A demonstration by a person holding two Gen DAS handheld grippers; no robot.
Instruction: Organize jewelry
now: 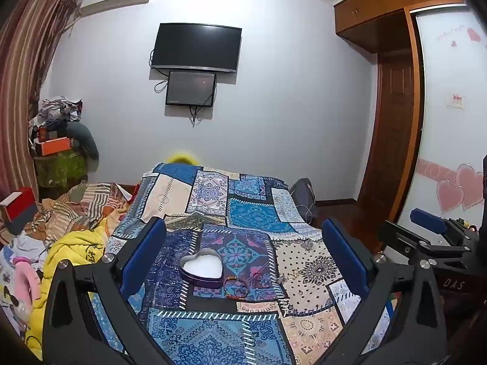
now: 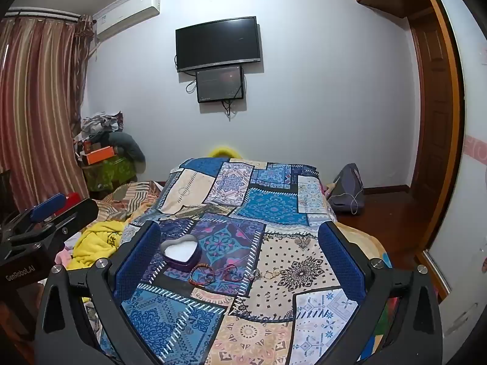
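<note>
A heart-shaped purple tin [image 1: 201, 266] [image 2: 181, 252] with a white lining lies open on the patchwork bedspread [image 1: 258, 213] [image 2: 274, 203]. Just to its right are a red beaded bracelet [image 1: 236, 287] [image 2: 202, 273], a darker bracelet [image 1: 258, 276] [image 2: 232, 272] and small gold rings [image 1: 292, 273] [image 2: 272, 273]. My left gripper [image 1: 243, 223] hovers above and short of them, open and empty. My right gripper [image 2: 239, 226] hangs beside it, also open and empty. Each gripper shows at the edge of the other's view: the right gripper [image 1: 408, 225], the left gripper [image 2: 65, 210].
Crumpled bedding and a yellow blanket [image 1: 70, 252] [image 2: 97, 237] lie to the left of the spread. A grey bag [image 2: 347, 188] sits on the wooden floor at the right. Wardrobe doors [image 1: 450, 121] stand close on the right. A TV [image 1: 196, 47] hangs on the far wall.
</note>
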